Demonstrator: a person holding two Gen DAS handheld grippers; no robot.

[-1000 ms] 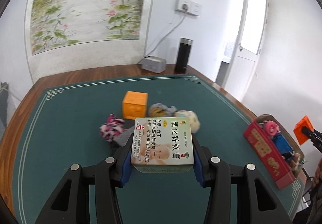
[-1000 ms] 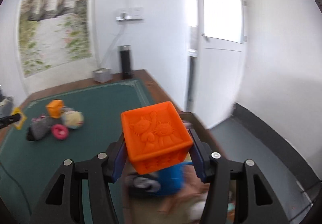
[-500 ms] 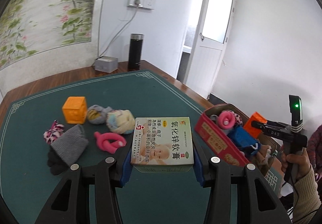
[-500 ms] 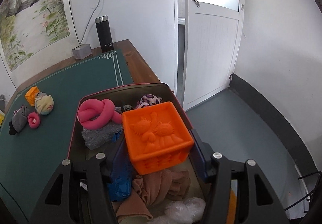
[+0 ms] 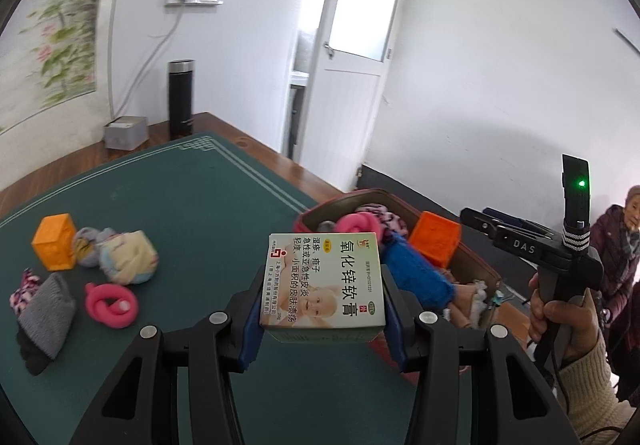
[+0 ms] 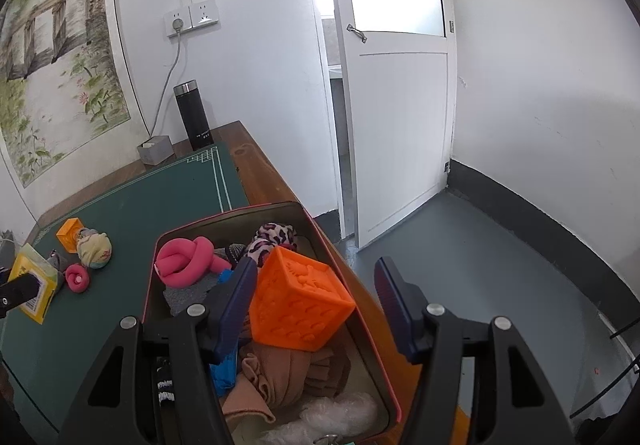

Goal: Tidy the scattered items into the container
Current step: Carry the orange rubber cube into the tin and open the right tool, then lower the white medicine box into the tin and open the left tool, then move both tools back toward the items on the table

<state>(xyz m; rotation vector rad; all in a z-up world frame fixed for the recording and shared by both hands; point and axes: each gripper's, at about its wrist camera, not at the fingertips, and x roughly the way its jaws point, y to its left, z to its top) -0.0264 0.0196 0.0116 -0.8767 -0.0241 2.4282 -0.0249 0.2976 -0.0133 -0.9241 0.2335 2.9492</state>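
Observation:
My left gripper [image 5: 323, 299] is shut on a white and green ointment box [image 5: 322, 273], held above the green mat beside the red tin container [image 5: 312, 211]. In the right wrist view my right gripper [image 6: 316, 269] hangs over the tin [image 6: 224, 215] with its jaws opening. An orange cube [image 6: 300, 305] lies tilted between them on the clothes inside, clear of the right pad. A pink knot [image 6: 184, 261] and a blue item also lie in the tin. On the mat rest a small orange cube [image 5: 54, 247], two fabric balls [image 5: 128, 263], a pink ring [image 5: 112, 305] and a grey sock [image 5: 46, 311].
A black flask [image 5: 181, 97] and a grey box [image 5: 126, 132] stand at the table's far edge. The tin sits at the table's right edge, with floor and a white door [image 6: 400, 125] beyond. A seated person [image 5: 616, 241] is at the far right.
My left gripper has swung right with the ointment box toward the tin. My right gripper came over the tin, its jaws widened, and the orange cube dropped and tilted onto the clothes.

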